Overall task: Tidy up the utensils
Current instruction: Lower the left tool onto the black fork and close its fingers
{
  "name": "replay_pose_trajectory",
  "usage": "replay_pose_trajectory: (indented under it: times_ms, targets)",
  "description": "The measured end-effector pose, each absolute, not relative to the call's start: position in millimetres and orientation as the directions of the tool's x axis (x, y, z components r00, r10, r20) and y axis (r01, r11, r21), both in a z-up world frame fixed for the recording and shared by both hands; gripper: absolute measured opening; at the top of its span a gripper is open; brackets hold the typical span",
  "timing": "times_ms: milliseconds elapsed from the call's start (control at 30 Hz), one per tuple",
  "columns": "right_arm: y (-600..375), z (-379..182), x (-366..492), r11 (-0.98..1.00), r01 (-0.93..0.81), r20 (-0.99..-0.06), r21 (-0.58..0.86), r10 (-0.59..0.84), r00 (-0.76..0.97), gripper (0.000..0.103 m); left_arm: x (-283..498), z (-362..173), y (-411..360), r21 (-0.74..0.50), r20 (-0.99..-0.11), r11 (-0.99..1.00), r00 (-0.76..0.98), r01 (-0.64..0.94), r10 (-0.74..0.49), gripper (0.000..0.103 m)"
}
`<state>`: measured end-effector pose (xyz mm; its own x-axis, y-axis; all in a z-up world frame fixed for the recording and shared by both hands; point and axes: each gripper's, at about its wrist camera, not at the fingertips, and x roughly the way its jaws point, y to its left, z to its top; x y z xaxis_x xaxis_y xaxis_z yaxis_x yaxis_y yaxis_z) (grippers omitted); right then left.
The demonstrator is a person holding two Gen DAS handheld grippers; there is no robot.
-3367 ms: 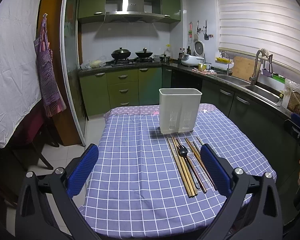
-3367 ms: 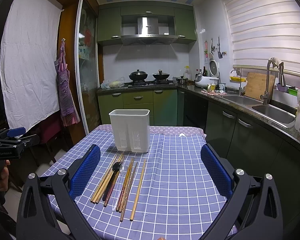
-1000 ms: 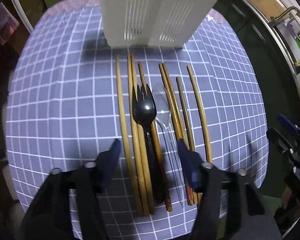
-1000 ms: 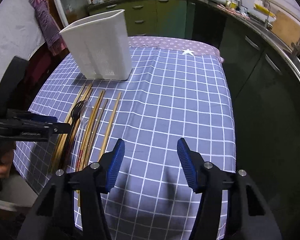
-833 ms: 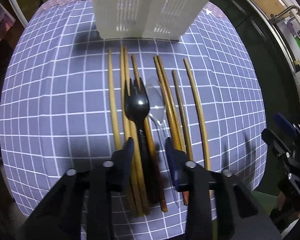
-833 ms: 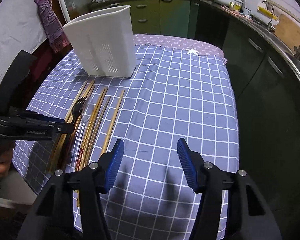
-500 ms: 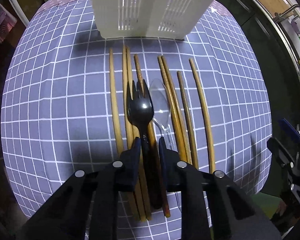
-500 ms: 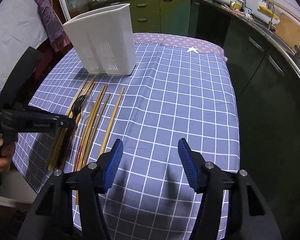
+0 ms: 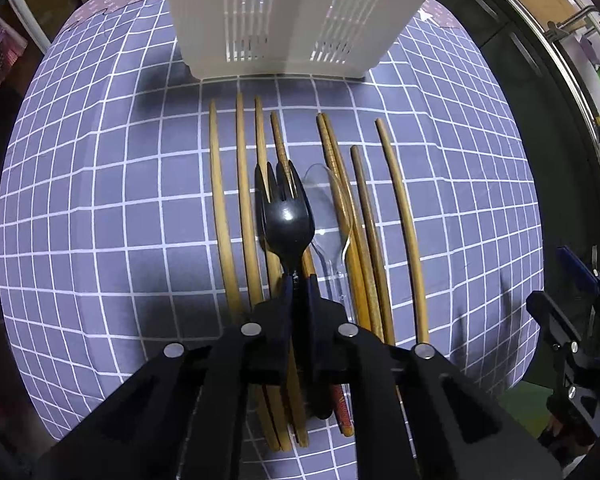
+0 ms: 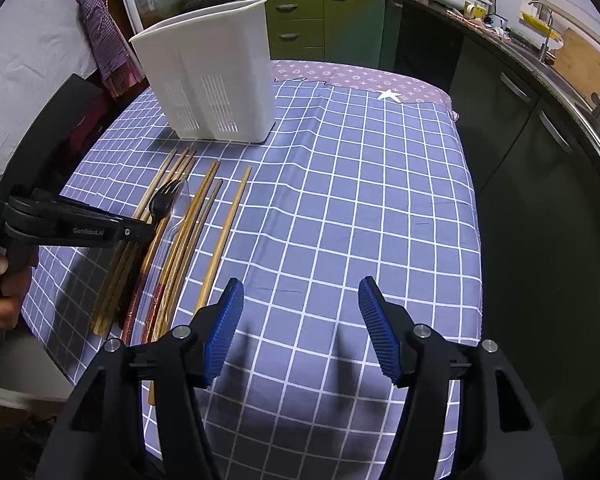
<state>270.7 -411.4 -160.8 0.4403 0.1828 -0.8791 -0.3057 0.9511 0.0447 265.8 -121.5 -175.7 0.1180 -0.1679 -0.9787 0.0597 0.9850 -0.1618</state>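
- A row of wooden chopsticks [image 9: 224, 216] is seen at the left of the checked tablecloth [image 9: 100, 200], laid parallel and pointing toward the white slotted utensil holder [image 9: 284, 20] standing just beyond their tips.
- The black plastic fork [image 9: 285, 216] is clamped at its neck by the left gripper [image 9: 299, 284], jaws closed tight on the slim handle; its tines rest over the chopsticks.
- The fork is judged light, rigid and somewhat slick, so a hold near the neck is favoured.
- A clear plastic spoon [image 9: 332, 216] lies just right of it, thin and probably brittle.
- The right gripper [image 10: 300, 328] is held wide apart and empty over bare cloth.
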Motion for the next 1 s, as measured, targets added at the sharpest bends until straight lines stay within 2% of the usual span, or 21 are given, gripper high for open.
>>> replay_pose_trajectory:
  times_ms: [367, 467, 567, 767, 867, 900, 1000]
  targets:
    - [-407, -164, 270, 0.948, -0.317, -0.886, 0.037, 0.178, 0.429, 0.06, 283, -181, -139, -0.111, -0.987, 0.989, 0.11, 0.094, -0.121, 0.009]
    - [-407, -165, 267, 0.947, -0.32, -0.886, 0.023, 0.168, 0.432, 0.064, 283, -182, -134, -0.082, -0.989, 0.991, 0.111, 0.103, -0.093, 0.009]
    - [-407, -167, 269, 0.947, -0.321, -0.89, 0.017, 0.16, 0.426, 0.064, 285, -183, -134, -0.066, -0.991, 0.992, 0.108, 0.111, -0.078, 0.01]
    - [-401, -166, 266, 0.943, -0.334, -0.891, 0.008, 0.158, 0.426, 0.064, 289, -186, -153, 0.015, -0.991, 0.987, 0.137, 0.161, -0.008, 0.013]
    - [-400, -163, 266, 0.942, -0.335, -0.889, 0.001, 0.154, 0.432, 0.064, 291, -183, -153, 0.012, -0.985, 0.987, 0.171, 0.159, -0.015, 0.007]
    - [-401, -162, 266, 0.943, -0.332, -0.887, 0.001, 0.154, 0.434, 0.064, 290, -180, -153, 0.008, -0.983, 0.987, 0.184, 0.159, -0.022, 0.002]
    - [-402, -159, 266, 0.946, -0.323, -0.886, 0.0, 0.15, 0.438, 0.064, 290, -170, -143, -0.03, -0.973, 0.988, 0.22, 0.151, -0.063, 0.0]
